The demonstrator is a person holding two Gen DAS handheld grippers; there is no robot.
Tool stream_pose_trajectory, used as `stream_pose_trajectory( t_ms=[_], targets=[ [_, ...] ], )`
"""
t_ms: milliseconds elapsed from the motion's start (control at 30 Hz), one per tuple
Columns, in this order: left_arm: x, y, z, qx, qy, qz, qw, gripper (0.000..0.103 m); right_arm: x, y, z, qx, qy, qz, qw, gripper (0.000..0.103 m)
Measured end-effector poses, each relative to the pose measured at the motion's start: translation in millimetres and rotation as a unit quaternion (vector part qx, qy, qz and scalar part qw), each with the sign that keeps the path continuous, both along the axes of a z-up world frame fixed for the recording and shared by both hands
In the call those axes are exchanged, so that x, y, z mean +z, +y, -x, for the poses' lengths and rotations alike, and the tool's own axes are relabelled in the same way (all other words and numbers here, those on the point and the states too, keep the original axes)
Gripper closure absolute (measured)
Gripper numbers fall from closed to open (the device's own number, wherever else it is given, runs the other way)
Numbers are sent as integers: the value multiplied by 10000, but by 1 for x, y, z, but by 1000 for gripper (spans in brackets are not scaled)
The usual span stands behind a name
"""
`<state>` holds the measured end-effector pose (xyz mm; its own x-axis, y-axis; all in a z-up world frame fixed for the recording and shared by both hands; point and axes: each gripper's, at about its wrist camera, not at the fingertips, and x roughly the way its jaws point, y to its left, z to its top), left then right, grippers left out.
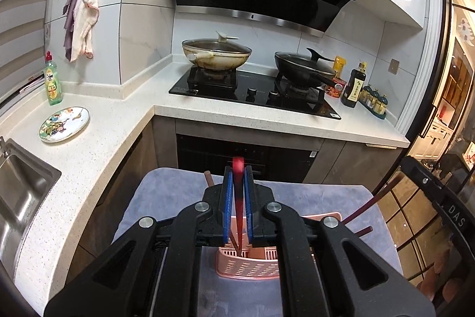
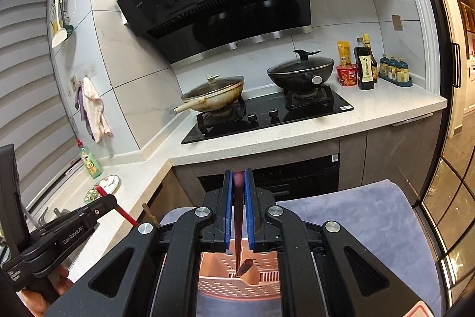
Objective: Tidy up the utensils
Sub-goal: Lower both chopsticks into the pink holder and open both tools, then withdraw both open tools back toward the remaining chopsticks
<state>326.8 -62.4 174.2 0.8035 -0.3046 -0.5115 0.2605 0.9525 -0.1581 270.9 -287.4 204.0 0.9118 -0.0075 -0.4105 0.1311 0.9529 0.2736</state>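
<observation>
So both grippers are pinching a chopstick each, right over the pink basket. The left gripper has its blue pads closed on a red chopstick, and the right gripper is clamped on a dark brown chopstick. Each stick runs lengthwise between the pads, top end poking out past the fingertips, lower tip pointing down into the basket's slotted compartment, so the long axis is near upright, tilted a bit toward the stove side. The basket sits on a grey-blue towel, near its front edge, on some raised surface off the counter. What I'd worry about: the tips are thin and the slots are open, so a tip could catch on the divider or rim and the stick would pivot in the pads. The basket looks light too, so a sideways nudge could tip it. More chopsticks already lean in there and could get knocked.
</observation>
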Motion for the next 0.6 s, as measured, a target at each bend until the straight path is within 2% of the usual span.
stream_pose_trajectory(
  t_ms=[33,167,267,433,533,600],
  targets=[
    [0,0,0,17,12,-17,10000,93,1,0,1,3,-6,-3,10000,91],
    [3,1,3,85,2,-52,10000,64,7,0,6,28,-76,-41,10000,87],
    [6,3,8,113,-38,-29,9999,52,10,2,11,63,-117,-23,9999,87],
    [13,4,16,138,-71,-26,9999,51,16,7,22,138,-184,-8,9997,87],
    [18,6,25,165,-106,-61,9998,45,21,9,33,184,-245,-19,9995,86],
    [21,7,32,181,-135,-98,9997,43,24,10,43,192,-293,-10,9994,81]
  ],
)
